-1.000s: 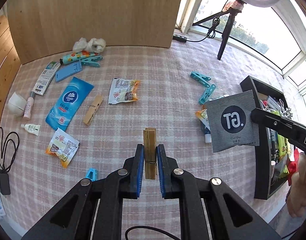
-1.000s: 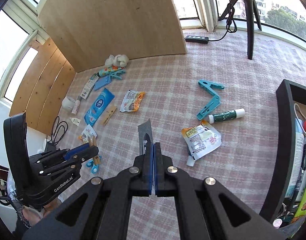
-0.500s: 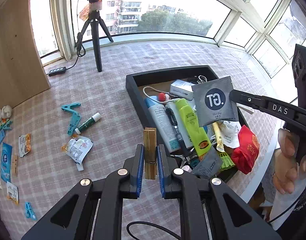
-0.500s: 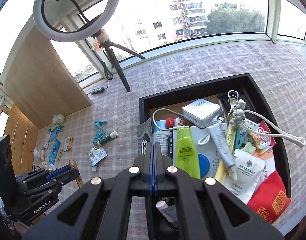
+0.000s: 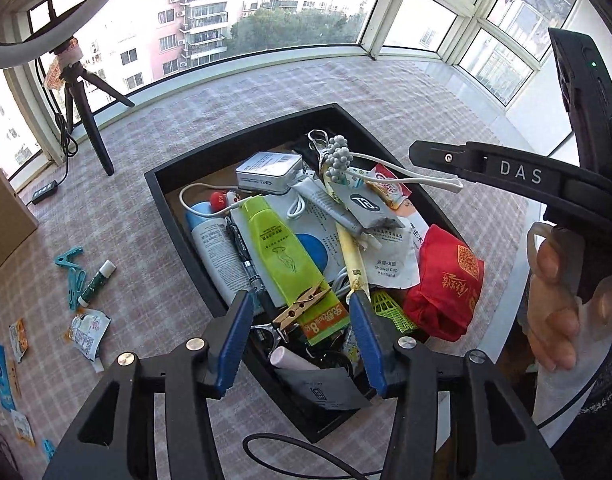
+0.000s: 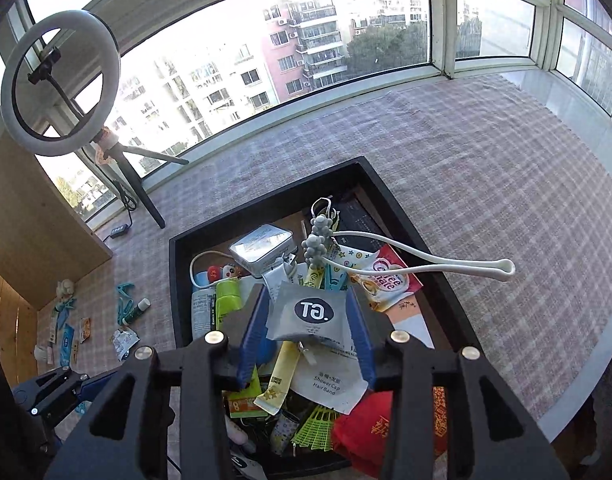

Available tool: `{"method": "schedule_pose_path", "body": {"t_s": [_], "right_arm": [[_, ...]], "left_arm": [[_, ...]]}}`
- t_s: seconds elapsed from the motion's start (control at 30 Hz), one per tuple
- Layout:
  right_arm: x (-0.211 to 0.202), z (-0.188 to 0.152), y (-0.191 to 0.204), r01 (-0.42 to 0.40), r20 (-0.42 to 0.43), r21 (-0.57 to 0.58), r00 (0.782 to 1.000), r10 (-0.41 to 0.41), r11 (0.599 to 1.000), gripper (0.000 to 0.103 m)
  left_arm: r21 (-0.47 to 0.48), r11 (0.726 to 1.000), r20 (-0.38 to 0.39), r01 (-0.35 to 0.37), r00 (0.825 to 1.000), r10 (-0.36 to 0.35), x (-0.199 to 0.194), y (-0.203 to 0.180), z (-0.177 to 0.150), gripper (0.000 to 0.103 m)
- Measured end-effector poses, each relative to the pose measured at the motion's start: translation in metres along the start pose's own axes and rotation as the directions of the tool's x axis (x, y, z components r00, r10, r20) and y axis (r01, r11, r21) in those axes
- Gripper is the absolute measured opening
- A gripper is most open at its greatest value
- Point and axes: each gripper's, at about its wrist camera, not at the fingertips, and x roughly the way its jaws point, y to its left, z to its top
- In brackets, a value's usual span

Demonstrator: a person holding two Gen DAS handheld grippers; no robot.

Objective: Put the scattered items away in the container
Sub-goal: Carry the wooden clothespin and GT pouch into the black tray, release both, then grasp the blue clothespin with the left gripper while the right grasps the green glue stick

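The desk (image 5: 386,92), covered with a pink checked cloth, spreads below both claws and reaches the windows ahead of them. The black container (image 5: 173,216) stands on it directly under both claws, heaped with things. In it, a red pouch (image 5: 446,284) lies to the right of the left claw's tips, and a lime green tube (image 5: 277,248) runs away from between the left claw's pads.

The left claw (image 5: 301,334) hangs over the near end of the container, its jaws opening, with blue pads well apart. A wooden clothespin (image 5: 301,306) lies tilted across the low end of the green tube, between the pads and touching neither.

The right claw (image 6: 308,336) is over the middle of the container, jaws likewise opening. A grey sachet (image 6: 312,312) with a dark round mark sits between its blue pads; whether its edges touch them cannot be told. In the left wrist view the same sachet rests on the pile, ahead of the left claw and below the right claw's black arm.

Well to the left of both claws, loose items lie on the cloth: teal clips (image 5: 71,276), a small green-and-white stick (image 5: 95,282) and a crumpled snack packet (image 5: 85,330).
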Motion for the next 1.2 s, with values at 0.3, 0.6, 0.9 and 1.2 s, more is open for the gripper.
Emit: {"method": "schedule_pose_path", "body": {"t_s": [0.3, 0.6, 0.9, 1.2], "right_arm": [[0.008, -0.004, 0.021, -0.042, -0.034, -0.033, 0.999, 0.041, 0.999, 0.040], [0.011, -0.018, 0.069, -0.120, -0.060, -0.130, 0.992, 0.112, 0.984, 0.040], [0.045, -0.049, 0.159, -0.196, -0.165, -0.305, 0.975, 0.151, 0.932, 0.040], [0.101, -0.091, 0.246, -0.293, -0.325, -0.448, 0.933, 0.151, 0.845, 0.052]], "left_arm": [[-0.098, 0.993, -0.004, -0.066, 0.998, 0.066, -0.006, 0.051, -0.022, 0.047], [-0.244, 0.951, -0.020, -0.188, 0.982, 0.189, -0.028, 0.133, -0.076, 0.047], [-0.424, 0.829, -0.111, -0.365, 0.929, 0.352, -0.057, 0.244, -0.166, 0.048], [-0.542, 0.710, -0.229, -0.450, 0.892, 0.391, -0.065, 0.314, -0.242, 0.049]]}}
